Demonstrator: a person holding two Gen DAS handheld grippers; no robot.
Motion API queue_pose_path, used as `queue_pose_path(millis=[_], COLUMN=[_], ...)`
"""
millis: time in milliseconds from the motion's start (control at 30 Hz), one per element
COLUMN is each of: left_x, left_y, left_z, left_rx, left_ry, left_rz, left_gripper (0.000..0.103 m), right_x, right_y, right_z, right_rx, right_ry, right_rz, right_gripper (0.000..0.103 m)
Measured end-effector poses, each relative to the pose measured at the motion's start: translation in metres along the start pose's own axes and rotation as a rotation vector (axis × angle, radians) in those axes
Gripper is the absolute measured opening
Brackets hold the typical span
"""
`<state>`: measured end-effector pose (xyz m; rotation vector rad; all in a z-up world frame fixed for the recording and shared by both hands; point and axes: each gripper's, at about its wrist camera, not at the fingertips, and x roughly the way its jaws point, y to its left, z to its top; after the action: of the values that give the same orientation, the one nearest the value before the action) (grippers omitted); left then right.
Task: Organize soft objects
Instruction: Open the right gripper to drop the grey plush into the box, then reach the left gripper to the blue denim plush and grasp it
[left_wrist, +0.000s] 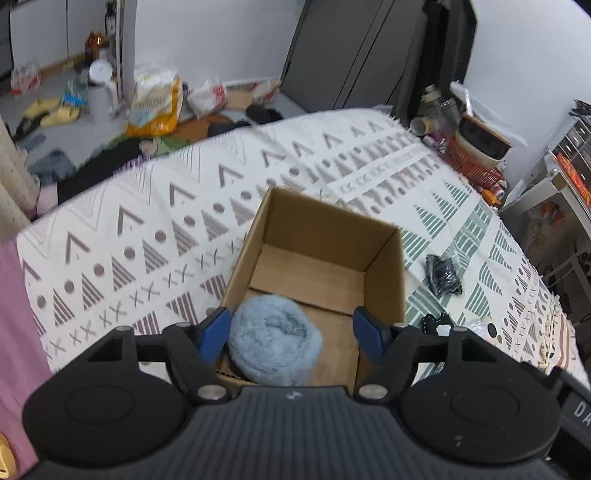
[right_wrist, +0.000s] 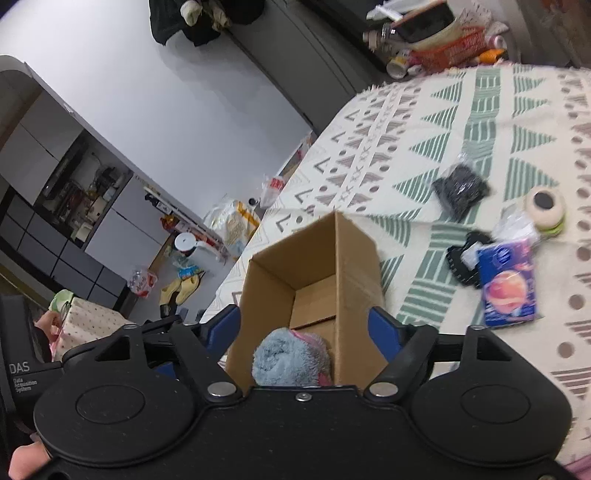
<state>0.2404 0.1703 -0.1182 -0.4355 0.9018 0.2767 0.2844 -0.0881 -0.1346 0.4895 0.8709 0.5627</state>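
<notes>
Both jaws we hold spread wide, left gripper (left_wrist: 291, 334) and right gripper (right_wrist: 304, 328) gripping nothing; our blue fluffy roll (left_wrist: 273, 341) sits released in the box (left_wrist: 384, 273), which gathers soft things.

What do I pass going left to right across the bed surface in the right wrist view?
Cardboard box with the blue fluffy towel inside → black bagged item → blue tissue pack → cream yarn roll. The small black item beside the tissue pack overlaps it, so I leave it out.
</notes>
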Motion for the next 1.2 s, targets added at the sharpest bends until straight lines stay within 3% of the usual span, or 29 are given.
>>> queue_pose_path(millis=[100, 333, 633, 1200], left_x=[-0.012, -0.036, -0.065, -0.093], left_y=[-0.011, -0.028, -0.054, -0.101], left_z=[-0.003, -0.010, -0.020, -0.048], left_rx=[0.027, 0.033, 0.073, 0.158], left_ry=[-0.051, -0.120, -0.153, -0.136], left_rz=[0.000, -0.010, -0.036, -0.045], left_gripper=[0.077, 0.078, 0.078, 0.078], right_x=[-0.015, -0.046, -0.090, -0.153], right_y=[-0.001, -0.010, -0.036, -0.099], right_z=[0.002, 0.007, 0.018, 0.016], right_rx=[-0.015, -0.073, -0.037, 0.035], right_ry=[-0.023, -0.056, -0.098, -0.134], right_rz=[-0.030, -0.120, -0.206, -0.277], right_gripper=[0.092, 0.103, 0.103, 0.103])
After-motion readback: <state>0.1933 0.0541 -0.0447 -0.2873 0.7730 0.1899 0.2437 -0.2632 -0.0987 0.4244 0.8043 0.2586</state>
